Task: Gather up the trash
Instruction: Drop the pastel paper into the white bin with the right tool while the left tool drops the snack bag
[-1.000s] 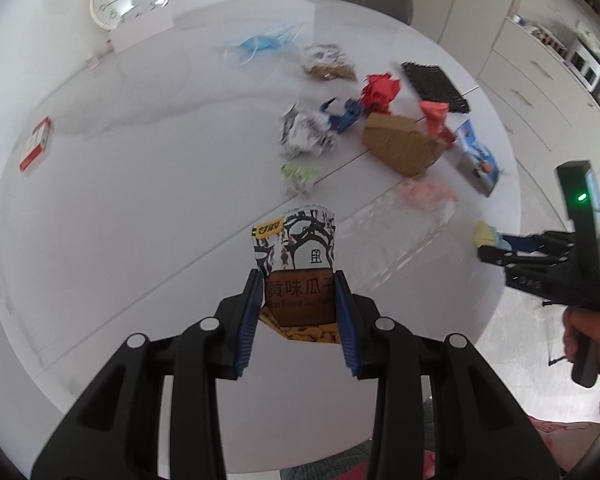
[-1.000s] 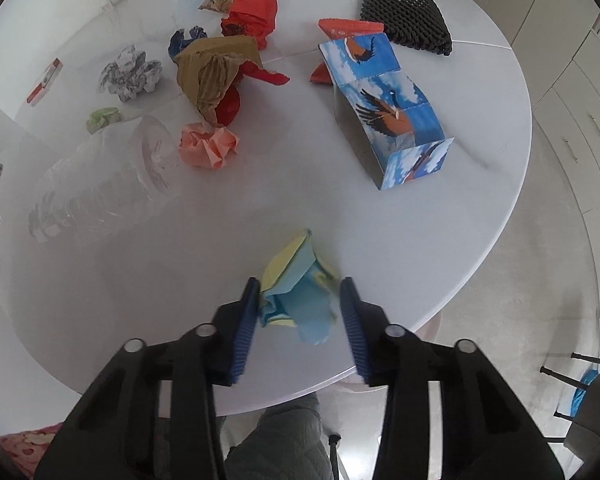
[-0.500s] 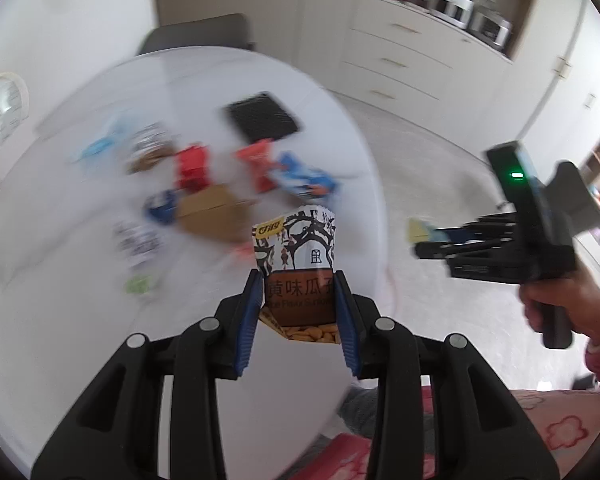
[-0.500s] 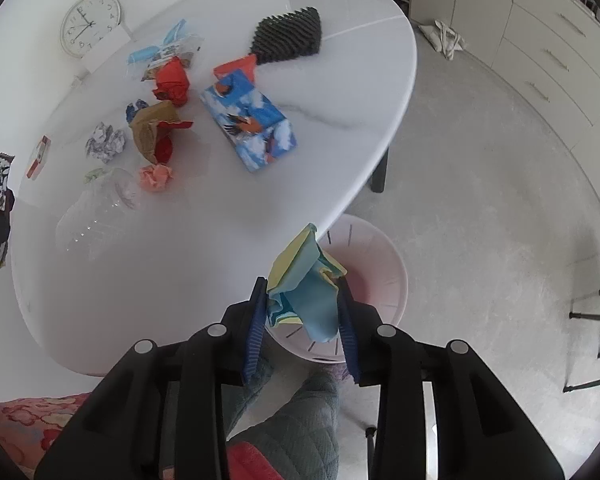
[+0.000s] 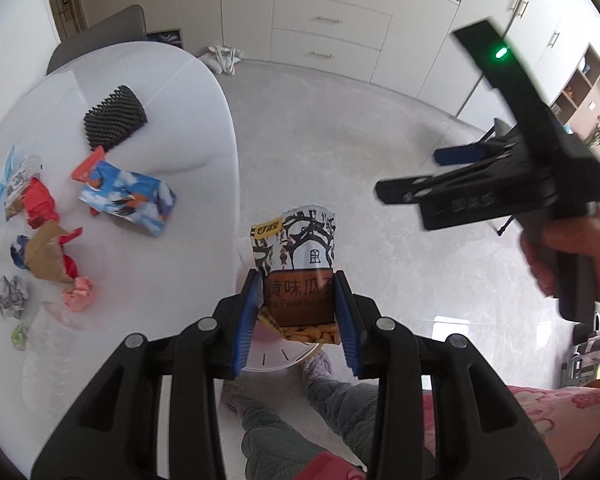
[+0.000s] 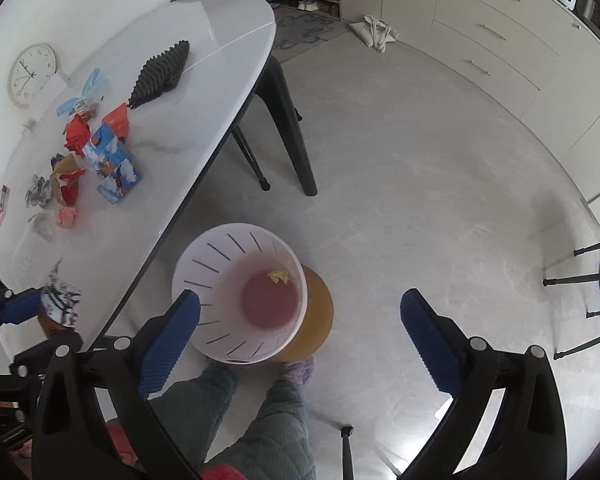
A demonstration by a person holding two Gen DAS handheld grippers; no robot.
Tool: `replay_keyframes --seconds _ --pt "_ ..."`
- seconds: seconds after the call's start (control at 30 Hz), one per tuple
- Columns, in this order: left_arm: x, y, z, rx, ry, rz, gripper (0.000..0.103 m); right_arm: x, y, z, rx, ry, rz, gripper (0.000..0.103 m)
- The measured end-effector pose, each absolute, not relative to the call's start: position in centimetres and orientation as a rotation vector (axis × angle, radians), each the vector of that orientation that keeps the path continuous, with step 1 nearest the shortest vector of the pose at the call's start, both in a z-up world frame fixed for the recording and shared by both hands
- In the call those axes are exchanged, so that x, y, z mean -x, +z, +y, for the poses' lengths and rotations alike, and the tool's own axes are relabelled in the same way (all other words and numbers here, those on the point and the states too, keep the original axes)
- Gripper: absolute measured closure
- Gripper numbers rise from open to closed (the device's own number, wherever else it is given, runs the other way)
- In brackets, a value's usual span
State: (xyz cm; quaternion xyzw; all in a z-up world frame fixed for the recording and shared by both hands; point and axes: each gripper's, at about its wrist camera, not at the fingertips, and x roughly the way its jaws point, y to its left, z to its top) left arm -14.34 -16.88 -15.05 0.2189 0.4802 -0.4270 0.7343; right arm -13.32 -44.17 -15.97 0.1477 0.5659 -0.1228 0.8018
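left gripper (image 5: 296,316) clamps a sunflower seed packet (image 5: 296,268) above the white bin (image 6: 240,292) beside the table (image 6: 204,92); right gripper (image 6: 300,336) hangs wide apart, empty. drop-off step: next, centre packet over bin, then release.

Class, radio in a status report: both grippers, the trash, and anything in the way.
Right gripper open, empty, above the bin; yellow scrap lies inside. Left gripper shut on snack packet, over bin's rim. Nothing blocks the drop.
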Motion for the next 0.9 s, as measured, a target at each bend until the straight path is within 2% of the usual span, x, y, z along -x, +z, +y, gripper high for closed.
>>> replay_keyframes --seconds 0.03,0.2,0.27,0.37,0.47,0.7,0.9 --pt "14.4 -15.6 -17.2 -0.486 -0.925 1.059 0.062 13.6 -15.9 -44.6 -0.318 -0.263 1.210 0.003" --pt "14.2 -16.4 -18.2 -0.487 -0.859 1.069 0.029 14.2 -15.5 -45.2 -0.313 -0.242 1.199 0.003" --pt "13.6 -15.8 -18.1 -0.474 -0.845 1.058 0.019 14.5 -15.2 -45.2 -0.303 -0.233 1.196 0.003" --pt "12.5 -14.3 -17.3 -0.435 -0.814 1.047 0.011 14.4 -14.5 -44.7 -0.272 -0.220 1.185 0.003" --pt "10.9 -12.2 -15.4 -0.352 -0.769 1.051 0.007 14.0 -13.0 -43.9 -0.239 -0.194 1.158 0.003" --pt "6.4 -7.8 -9.6 -0.239 -0.599 1.004 0.008 11.0 -9.2 -40.7 -0.193 -0.100 1.071 0.002" --pt "0.8 -6.2 -4.2 -0.221 -0.459 0.957 0.008 6.0 -8.1 -37.5 -0.172 -0.039 1.041 0.002"
